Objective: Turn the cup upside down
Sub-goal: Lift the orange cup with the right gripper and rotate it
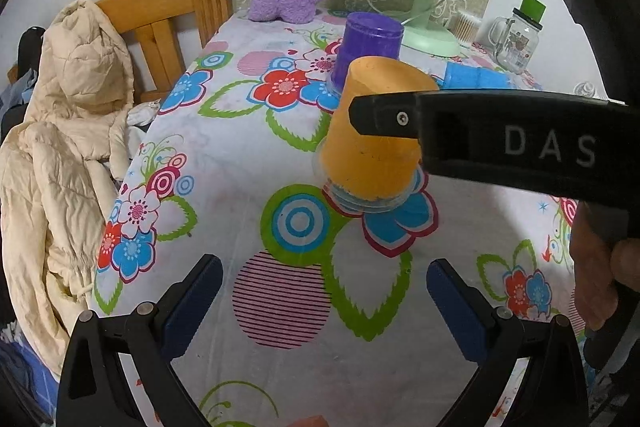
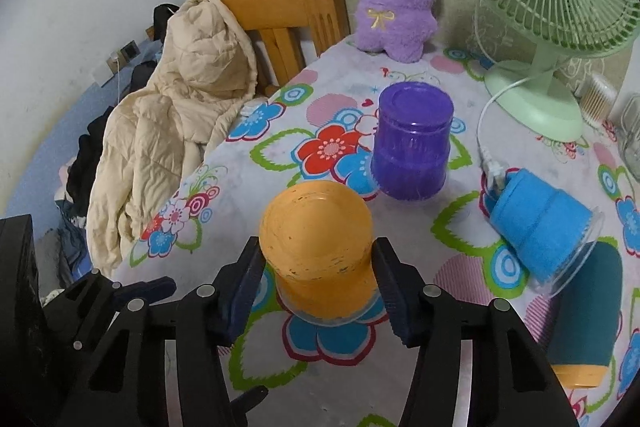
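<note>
The right gripper (image 2: 318, 283) is clamping the inverted orange plastic cup (image 2: 318, 247), rim-down at the near centre of the flowered tablecloth (image 2: 280, 155). The left gripper (image 1: 324, 291) is hanging spread, holding nothing. Releasing crookedly risks toppling it. Counting four cups: orange, upturned purple cup (image 2: 412, 143) behind, blue cup (image 2: 540, 227) and teal cup (image 2: 584, 319) lying right.

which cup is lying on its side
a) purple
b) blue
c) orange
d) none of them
b: the blue cup lies tipped over with its clear rim facing lower right, while the orange cup and purple cup both stand rim down on the table.
</note>
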{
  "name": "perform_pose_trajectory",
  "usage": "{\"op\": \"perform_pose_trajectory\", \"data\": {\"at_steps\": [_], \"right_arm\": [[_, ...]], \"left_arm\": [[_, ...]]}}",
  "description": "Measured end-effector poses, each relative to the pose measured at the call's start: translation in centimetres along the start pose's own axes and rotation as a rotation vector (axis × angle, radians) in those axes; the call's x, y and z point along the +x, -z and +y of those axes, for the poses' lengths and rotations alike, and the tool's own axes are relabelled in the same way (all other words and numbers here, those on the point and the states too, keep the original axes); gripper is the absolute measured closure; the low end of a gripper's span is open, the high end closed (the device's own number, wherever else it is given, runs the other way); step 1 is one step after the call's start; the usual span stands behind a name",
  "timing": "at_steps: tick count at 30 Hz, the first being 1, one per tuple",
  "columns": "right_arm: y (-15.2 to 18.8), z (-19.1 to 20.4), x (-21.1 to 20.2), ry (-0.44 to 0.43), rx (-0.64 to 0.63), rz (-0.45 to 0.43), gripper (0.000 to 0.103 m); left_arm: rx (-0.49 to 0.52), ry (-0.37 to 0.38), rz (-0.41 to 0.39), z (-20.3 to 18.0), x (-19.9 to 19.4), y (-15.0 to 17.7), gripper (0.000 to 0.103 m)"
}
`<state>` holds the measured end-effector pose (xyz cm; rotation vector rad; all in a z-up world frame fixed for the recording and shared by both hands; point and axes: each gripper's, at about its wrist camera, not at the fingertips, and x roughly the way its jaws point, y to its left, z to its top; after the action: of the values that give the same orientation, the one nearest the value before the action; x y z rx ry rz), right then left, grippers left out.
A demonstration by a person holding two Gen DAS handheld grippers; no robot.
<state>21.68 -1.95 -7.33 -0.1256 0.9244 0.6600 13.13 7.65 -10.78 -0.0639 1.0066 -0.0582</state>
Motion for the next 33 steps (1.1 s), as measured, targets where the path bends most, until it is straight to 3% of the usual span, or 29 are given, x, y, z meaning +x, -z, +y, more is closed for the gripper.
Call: {"op": "perform_pose_trajectory", "data": {"at_steps": [7, 11, 12, 14, 19, 23, 25, 27, 30, 33], "right_arm": [[3.2, -1.7, -4.0, -0.022, 0.034, -0.094, 0.045], [7.0, -3.8, -4.7, -0.051, 0.090, -0.087, 0.046], [8.0, -4.3, -4.9, -0.053, 0.105, -0.084, 0.051], [10.0, -5.0, -5.4, -0.028, 0.116, -0.068, 0.056], [14.4, -6.8, -7.3, -0.006, 0.167, -0.047, 0.056], [14.0, -6.4, -9.5, 0.043, 0.137, -0.078, 0.055], [13.1, -5.8, -10.3, 0.071, 0.101, -0.108, 0.045], [11.7, -5.1, -10.8, 0.088, 0.069, -0.128, 0.014], [9.6, -4.1, -11.1, 0.069, 0.031, -0.154, 0.010], [8.0, -3.4, -9.9, 0.050, 0.002, -0.125, 0.010]], "left_arm": [[0.022, 0.031, -0.008, -2.3, -1.2, 0.6, 0.000], [0.048, 0.047, -0.010, -4.2, -2.1, 1.6, 0.000], [0.054, 0.050, -0.008, -4.7, -2.3, 1.9, 0.000], [0.063, 0.059, -0.005, -5.7, -2.8, 2.5, 0.000], [0.090, 0.071, -0.005, -7.9, -4.0, 3.8, 0.000], [0.099, 0.083, -0.011, -9.0, -4.8, 4.4, 0.000], [0.087, 0.082, -0.015, -8.9, -5.2, 4.7, 0.000], [0.071, 0.073, -0.016, -8.5, -5.5, 4.8, 0.000], [0.059, 0.045, -0.022, -7.8, -5.8, 4.7, 0.000], [0.045, 0.032, -0.038, -6.8, -6.2, 4.4, 0.000]]}}
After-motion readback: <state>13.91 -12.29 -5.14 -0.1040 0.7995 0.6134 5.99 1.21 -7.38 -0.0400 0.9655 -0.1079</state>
